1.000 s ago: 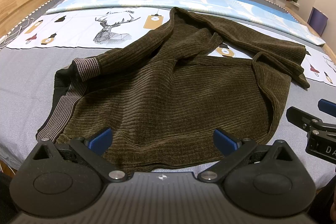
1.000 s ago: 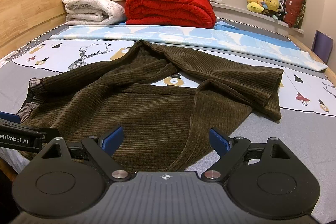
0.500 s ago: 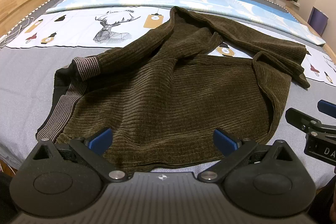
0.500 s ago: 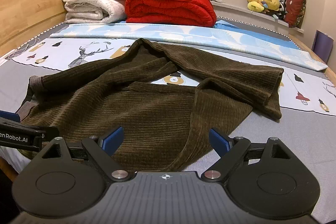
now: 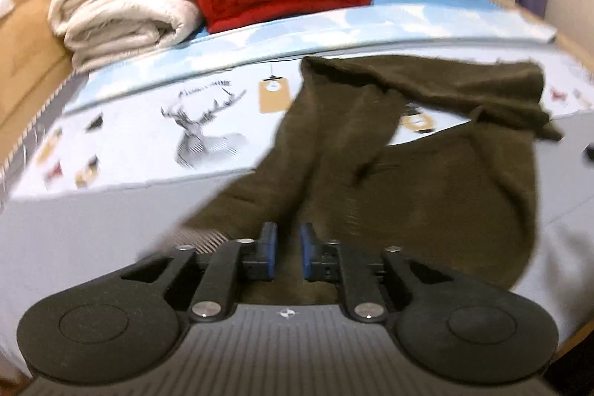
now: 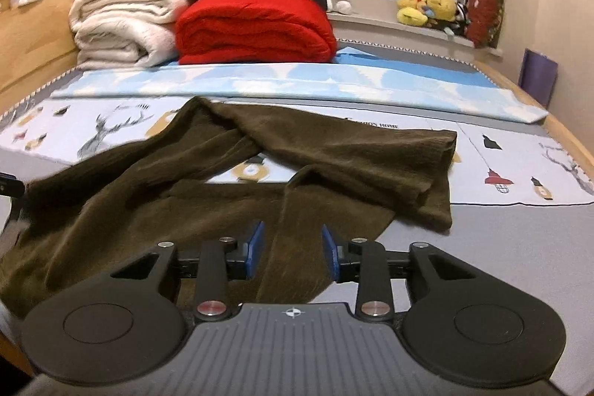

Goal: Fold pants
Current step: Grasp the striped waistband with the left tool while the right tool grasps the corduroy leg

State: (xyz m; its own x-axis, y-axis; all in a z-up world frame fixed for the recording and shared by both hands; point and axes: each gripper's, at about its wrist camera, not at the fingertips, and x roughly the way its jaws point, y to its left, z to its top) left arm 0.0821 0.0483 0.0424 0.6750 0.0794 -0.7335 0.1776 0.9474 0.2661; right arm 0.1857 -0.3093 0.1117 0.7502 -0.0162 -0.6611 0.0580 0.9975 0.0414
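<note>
Dark olive corduroy pants [image 5: 427, 188] lie crumpled on the bed, legs bent toward the far side. In the left wrist view my left gripper [image 5: 287, 247] has its jaws nearly together over the near left part of the pants, by the grey ribbed waistband [image 5: 208, 244]; whether cloth sits between the pads is unclear. In the right wrist view the pants [image 6: 208, 195] spread ahead, and my right gripper [image 6: 291, 247] is partly closed with a fold of the near pants edge between its blue pads [image 6: 254, 247]. The pads do not visibly press it.
Folded white blankets [image 6: 122, 28] and a red blanket [image 6: 256, 28] are stacked at the bed's far end, with a plush shark on top. A light blue sheet [image 6: 297, 84] lies behind the pants. Plush toys [image 6: 427, 6] sit on the windowsill. A wooden bed frame runs along the left.
Both grippers have narrowed from wide open. The left gripper has moved forward and left onto the pants near the waistband, with motion blur. The right gripper has advanced over the near pants edge.
</note>
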